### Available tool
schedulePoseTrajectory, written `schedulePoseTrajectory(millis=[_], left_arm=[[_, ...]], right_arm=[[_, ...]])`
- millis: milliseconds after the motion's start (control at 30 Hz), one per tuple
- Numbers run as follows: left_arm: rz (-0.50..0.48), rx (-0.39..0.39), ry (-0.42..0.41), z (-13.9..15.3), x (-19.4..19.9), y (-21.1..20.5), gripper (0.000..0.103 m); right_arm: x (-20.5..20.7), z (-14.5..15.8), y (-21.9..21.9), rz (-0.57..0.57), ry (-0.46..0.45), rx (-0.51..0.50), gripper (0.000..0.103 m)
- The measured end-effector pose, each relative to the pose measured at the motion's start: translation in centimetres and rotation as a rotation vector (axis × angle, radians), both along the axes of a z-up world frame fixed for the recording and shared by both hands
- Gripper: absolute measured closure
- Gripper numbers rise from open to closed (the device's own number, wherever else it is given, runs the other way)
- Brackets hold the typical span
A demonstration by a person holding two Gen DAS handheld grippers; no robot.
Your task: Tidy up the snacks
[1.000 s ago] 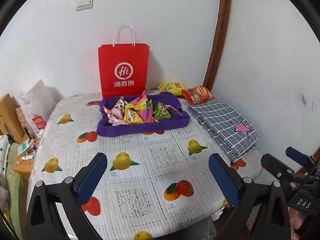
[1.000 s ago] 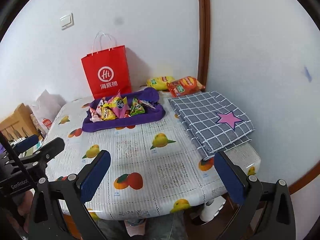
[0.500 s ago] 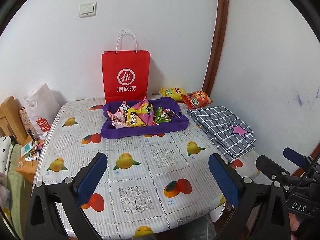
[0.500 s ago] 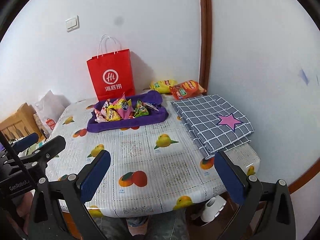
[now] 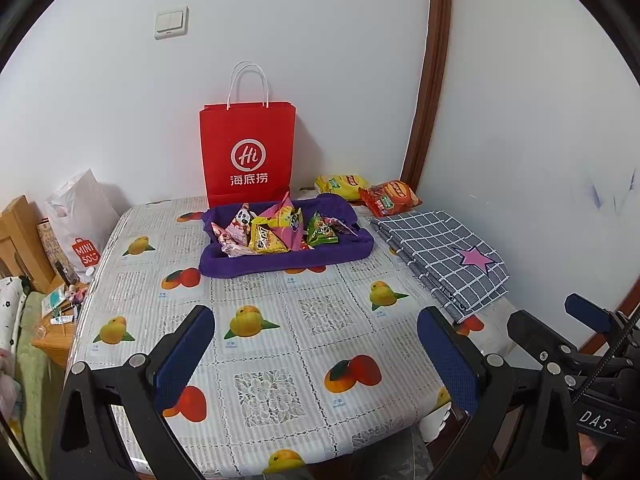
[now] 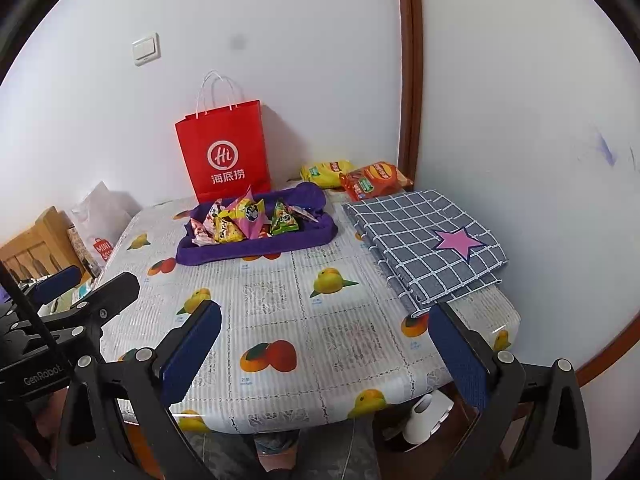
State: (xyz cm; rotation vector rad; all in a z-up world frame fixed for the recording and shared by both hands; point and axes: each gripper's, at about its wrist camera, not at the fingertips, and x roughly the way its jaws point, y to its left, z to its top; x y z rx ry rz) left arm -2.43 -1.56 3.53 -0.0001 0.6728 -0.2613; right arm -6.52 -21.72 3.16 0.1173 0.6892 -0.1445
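**Snacks far across the table from both open grippers**

A purple tray (image 5: 286, 258) is seen at the far side of the table (image 5: 280, 344), in front of a red bag (image 5: 248, 156) that stands against the wall. Small packets (image 5: 276, 230) are heaped in the tray, mostly toward its left half. Two larger packs, a yellow pack (image 5: 340, 184) and an orange pack (image 5: 390, 197), lie outside the tray, behind its right end in the far right corner, touching each other. A folded checked cloth (image 5: 440, 254) is laid along the right edge, just in front of the orange pack.

The left gripper (image 5: 316, 354) is held over the near edge with its jaws spread wide and nothing between them. The right gripper (image 6: 324, 356) is held likewise, jaws wide apart and empty, a little to the right.

All the snacks lie straight ahead of both grippers and well apart from them. The tray's long axis runs left to right, across the line of reach. The two loose packs lie ahead and to the right, so the right gripper is judged the nearer to them; the tray's heap is about centred on the left gripper.

Whether the loose packs are meant for the tray or the bag, or were set aside, cannot be settled from this scene.
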Motion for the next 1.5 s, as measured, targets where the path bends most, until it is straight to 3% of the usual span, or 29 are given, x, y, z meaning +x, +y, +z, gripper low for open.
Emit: schedulePoseTrajectory(millis=[1500], left_arm=[[-0.002, 0.002, 0.008, -0.21, -0.03, 0.07, 0.001]], right_arm=[[-0.05, -0.01, 0.60, 0.006, -0.003, 0.002, 0.001]])
